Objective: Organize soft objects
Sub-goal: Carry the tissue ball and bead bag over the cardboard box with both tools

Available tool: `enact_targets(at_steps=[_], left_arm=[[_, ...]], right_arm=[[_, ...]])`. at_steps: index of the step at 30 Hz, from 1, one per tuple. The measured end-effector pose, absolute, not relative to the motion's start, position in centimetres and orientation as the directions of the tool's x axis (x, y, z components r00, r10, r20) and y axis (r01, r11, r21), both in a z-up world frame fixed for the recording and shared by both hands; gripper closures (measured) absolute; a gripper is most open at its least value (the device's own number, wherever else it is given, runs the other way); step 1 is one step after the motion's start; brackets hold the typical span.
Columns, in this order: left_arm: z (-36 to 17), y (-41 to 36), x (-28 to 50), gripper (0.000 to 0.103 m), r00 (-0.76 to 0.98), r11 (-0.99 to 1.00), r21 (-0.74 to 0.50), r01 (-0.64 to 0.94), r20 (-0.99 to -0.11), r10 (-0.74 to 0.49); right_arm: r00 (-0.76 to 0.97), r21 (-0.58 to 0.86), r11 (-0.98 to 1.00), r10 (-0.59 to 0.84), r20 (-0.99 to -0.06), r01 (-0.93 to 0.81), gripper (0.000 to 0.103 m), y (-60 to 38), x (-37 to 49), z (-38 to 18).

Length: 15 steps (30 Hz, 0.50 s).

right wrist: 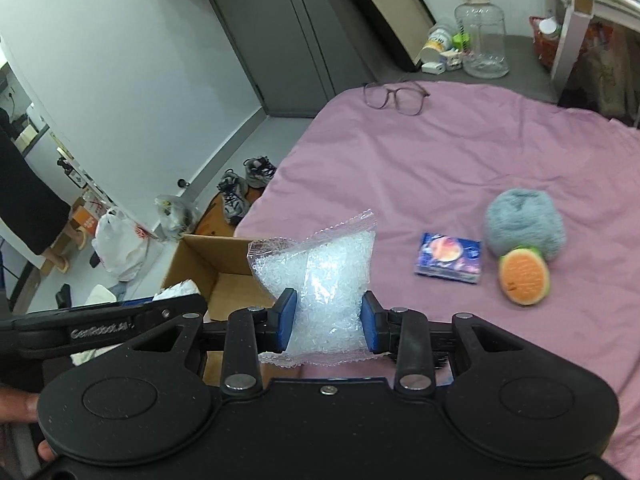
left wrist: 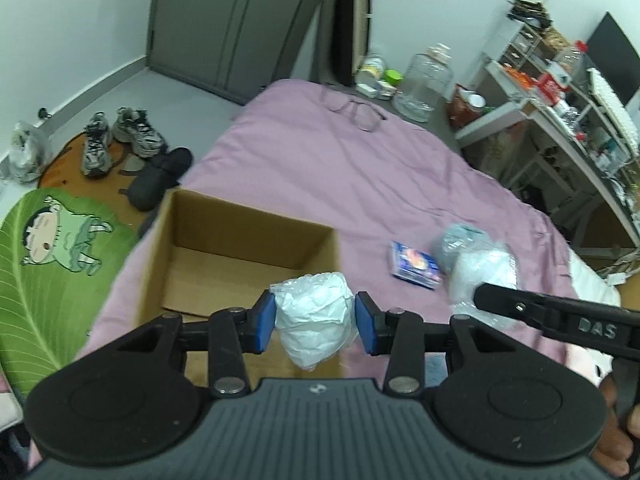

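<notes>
Beside one cardboard box (left wrist: 224,240): left gripper (left wrist: 316,320) clamps one white wad (left wrist: 314,316), right gripper (right wrist: 329,320) clamps one bead bag (right wrist: 320,280); three items loose, farther right.

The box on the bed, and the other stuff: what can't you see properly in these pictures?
- Cardboard box: near floor hidden by the white bundle and left gripper; right wrist view shows only a corner.
- Grey fluffy ball: blurred in left view behind the pellet bag.
- Blue packet: print too small.
</notes>
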State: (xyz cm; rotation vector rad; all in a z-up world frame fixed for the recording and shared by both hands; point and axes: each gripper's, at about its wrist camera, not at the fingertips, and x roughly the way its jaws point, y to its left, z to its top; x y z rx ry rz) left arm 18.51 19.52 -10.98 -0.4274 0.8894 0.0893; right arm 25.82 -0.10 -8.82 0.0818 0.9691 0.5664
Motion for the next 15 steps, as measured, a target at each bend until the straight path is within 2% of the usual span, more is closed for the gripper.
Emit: enact_targets(at_steps=[15], left_arm=[[-13.1, 23.8, 21.0, 0.061, 0.607, 0.911, -0.245, -0.331, -0.795, 0.007]], right_arm=[[0.362, 0.363, 0.810, 0.545, -0.756, -0.460, 0.069, 4.8, 26.4, -11.2]])
